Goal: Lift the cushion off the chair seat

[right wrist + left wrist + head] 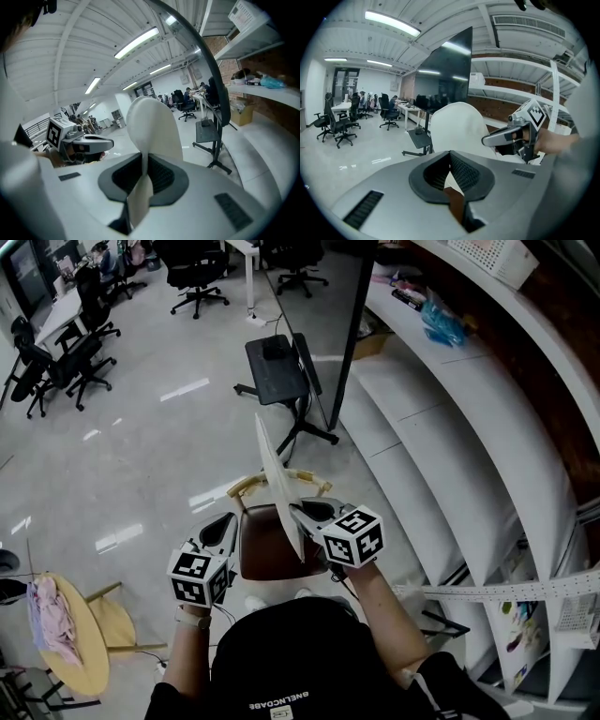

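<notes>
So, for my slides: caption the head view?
Right gripper holds the pale cushion on edge over the brown chair seat.

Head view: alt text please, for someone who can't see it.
Seen from above, a person's right claw pinches a cream cushion, held on edge above a brown chair seat; the left claw hovers beside it. Glossy office floor and curved white shelves surround them.

Bright, even light from ceiling strip lights [391, 23] — glare streaks on the glossy floor [141, 474] — gripper views bulge, dark-cornered.

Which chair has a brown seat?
The wooden chair right beneath the cushion; the others, farther off, are black office chairs.
</notes>
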Action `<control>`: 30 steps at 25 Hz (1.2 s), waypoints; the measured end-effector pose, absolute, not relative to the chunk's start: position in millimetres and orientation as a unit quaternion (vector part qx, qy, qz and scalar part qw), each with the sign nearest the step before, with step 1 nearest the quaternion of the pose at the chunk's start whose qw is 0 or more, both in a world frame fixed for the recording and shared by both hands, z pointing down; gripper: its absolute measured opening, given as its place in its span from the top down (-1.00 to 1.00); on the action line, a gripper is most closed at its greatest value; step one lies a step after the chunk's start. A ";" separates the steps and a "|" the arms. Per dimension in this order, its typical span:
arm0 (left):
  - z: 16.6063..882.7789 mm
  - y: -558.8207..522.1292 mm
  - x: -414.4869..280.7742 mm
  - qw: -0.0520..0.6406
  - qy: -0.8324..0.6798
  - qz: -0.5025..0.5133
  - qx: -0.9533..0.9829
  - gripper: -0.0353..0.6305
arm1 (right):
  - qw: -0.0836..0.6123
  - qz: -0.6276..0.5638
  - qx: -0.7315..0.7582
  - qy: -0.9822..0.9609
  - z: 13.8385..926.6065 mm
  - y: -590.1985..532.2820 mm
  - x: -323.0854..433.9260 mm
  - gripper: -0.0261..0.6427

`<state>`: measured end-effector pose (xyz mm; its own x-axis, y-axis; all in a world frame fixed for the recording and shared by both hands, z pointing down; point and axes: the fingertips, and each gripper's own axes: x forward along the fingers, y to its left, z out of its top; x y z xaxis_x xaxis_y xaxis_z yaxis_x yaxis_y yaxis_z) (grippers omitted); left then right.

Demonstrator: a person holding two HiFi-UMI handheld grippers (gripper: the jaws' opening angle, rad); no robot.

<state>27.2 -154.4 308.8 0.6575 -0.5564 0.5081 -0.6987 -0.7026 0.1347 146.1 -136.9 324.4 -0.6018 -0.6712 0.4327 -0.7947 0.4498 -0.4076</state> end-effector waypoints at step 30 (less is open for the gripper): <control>255.5 -153.1 26.0 0.125 -0.370 0.182 0.903 0.86 | 0.069 0.231 0.454 -0.858 275.1 -134.0 158.5 0.80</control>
<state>26.0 -153.1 255.5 0.6605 -0.6216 0.4211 -0.7128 -0.6953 0.0917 158.5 -134.0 275.1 -0.5776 -0.7473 0.3285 -0.8112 0.4807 -0.3329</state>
